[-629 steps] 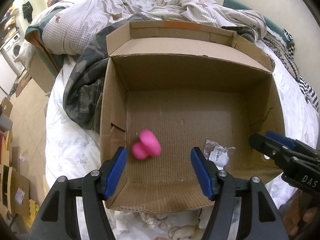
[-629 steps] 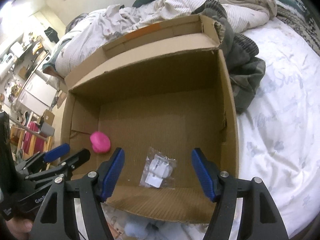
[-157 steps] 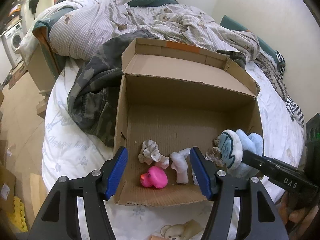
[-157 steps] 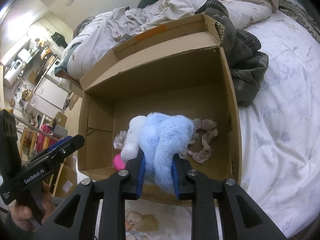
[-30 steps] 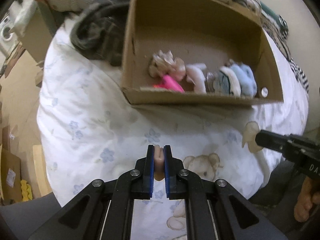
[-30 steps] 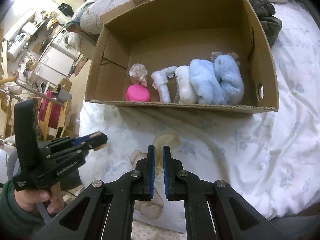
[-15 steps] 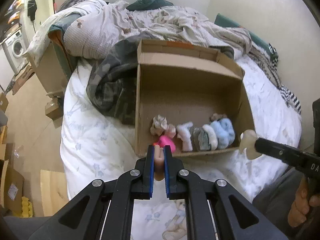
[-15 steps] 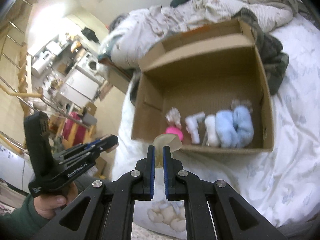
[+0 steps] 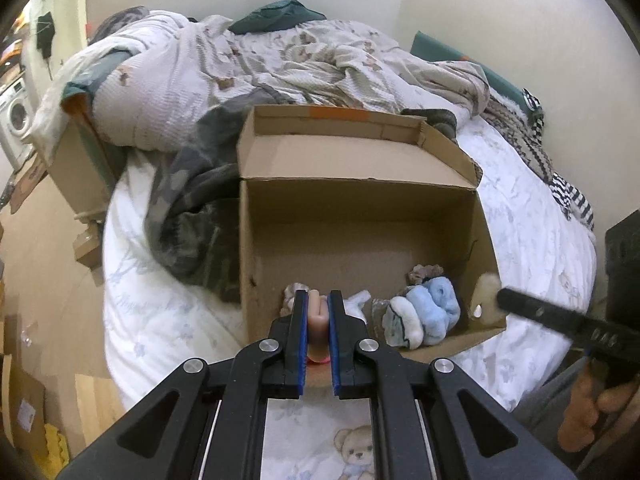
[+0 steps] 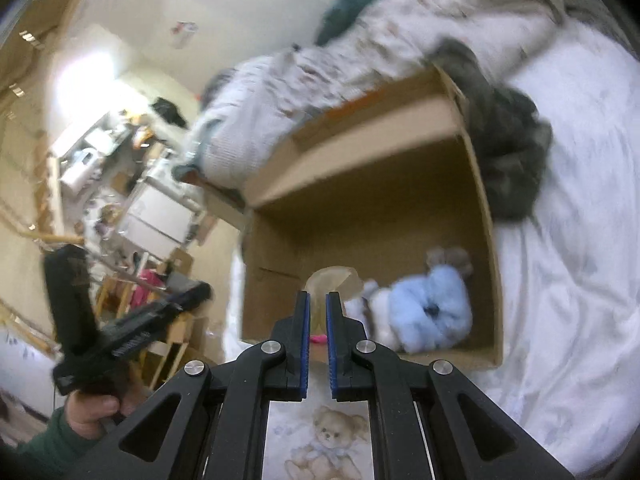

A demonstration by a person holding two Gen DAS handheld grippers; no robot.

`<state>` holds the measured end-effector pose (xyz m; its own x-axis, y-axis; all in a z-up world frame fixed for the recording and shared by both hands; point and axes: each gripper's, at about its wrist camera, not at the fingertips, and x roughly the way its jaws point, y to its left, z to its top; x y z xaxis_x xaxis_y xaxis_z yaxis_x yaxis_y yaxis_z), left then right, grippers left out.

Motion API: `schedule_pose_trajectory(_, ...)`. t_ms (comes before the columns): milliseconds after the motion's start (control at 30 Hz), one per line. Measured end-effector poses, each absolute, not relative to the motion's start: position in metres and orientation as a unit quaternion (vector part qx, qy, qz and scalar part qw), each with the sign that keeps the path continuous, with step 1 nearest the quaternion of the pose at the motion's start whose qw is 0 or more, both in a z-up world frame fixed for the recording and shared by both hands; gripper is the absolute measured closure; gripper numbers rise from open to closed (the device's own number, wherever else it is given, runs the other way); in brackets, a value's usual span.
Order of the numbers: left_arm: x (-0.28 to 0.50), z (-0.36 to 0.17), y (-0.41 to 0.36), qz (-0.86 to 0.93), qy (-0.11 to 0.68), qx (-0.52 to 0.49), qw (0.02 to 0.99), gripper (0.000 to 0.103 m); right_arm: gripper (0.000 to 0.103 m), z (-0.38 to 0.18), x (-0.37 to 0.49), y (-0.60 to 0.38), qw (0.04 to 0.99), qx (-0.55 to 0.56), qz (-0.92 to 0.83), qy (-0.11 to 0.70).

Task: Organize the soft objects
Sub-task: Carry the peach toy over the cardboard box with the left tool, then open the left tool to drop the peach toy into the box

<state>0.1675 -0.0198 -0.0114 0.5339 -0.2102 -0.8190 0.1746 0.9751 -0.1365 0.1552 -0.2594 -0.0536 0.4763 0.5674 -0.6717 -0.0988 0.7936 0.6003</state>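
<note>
while both tongs squeeze small soft bits, the box point(image 9: 486, 236) sits just ahead and below them on the bed point(image 9: 160, 308). left tongs point(image 9: 318, 312) hold a peach piece point(image 9: 318, 308), standing up. right tongs point(image 10: 316, 312) hold a pale pad point(image 10: 330, 278), nearer the box's front left corner. blue socks point(image 9: 434, 304) lie at the front right.

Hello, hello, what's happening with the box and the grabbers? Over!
Left gripper shut on small peach soft piece. Right gripper shut on pale beige soft piece. Brown cardboard box ahead, path clear.
</note>
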Motion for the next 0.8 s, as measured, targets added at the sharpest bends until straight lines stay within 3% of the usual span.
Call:
schedule_pose_trajectory(400, 0.175, -0.041, -0.041, -0.100, 0.456, 0.018, 0.884, 0.094, 0.094, -0.071, 0.166, -0.239, 0.816, 0.207, 0.201, 0.501)
schedule_pose_trajectory(633, 0.182, -0.057, -0.039, -0.100, 0.483, -0.012, 0.870, 0.094, 0.094, -0.081, 0.169, -0.234, 0.810, 0.195, 0.201, 0.515)
schedule_pose_trajectory(733, 0.184, -0.060, -0.042, -0.097, 0.488, -0.009, 0.867, 0.084, 0.094, -0.084, 0.172, -0.238, 0.808, 0.195, 0.198, 0.519)
schedule_pose_trajectory(800, 0.186, -0.062, -0.043, -0.093, 0.493, -0.006, 0.865, 0.069, 0.094, -0.086, 0.174, -0.238, 0.807, 0.200, 0.196, 0.520)
